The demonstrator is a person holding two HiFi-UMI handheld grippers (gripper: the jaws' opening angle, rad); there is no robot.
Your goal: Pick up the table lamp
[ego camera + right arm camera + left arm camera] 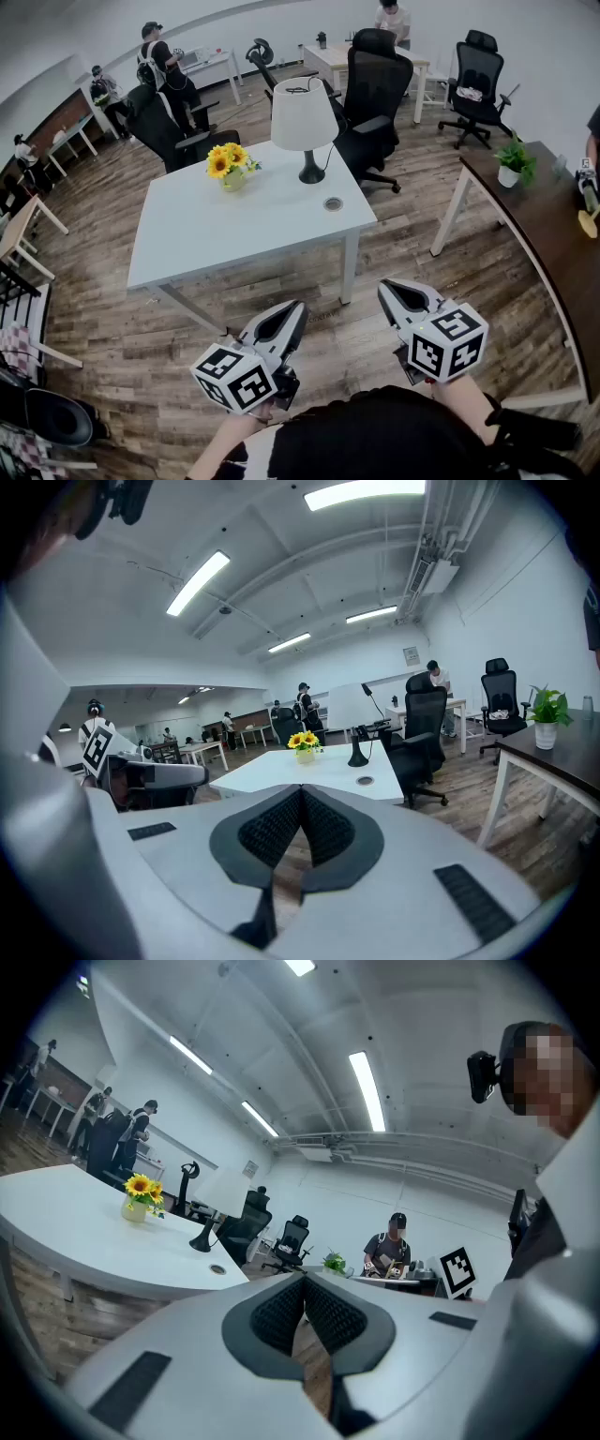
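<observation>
A table lamp (305,124) with a white shade and a black foot stands upright near the far edge of a white table (187,246). In the left gripper view the lamp (214,1211) shows far off, and in the right gripper view the lamp (358,722) shows small beyond the jaws. My left gripper (294,308) and my right gripper (385,289) hang side by side over the wooden floor, well short of the table's near edge. Both are shut with nothing between their pads. Neither touches the lamp.
A vase of sunflowers (229,166) stands left of the lamp, and a round cable hole (333,203) lies near the table's right end. Black office chairs (373,89) stand behind the table. A dark desk (553,234) with a potted plant (513,162) runs along the right. Several people stand at the back.
</observation>
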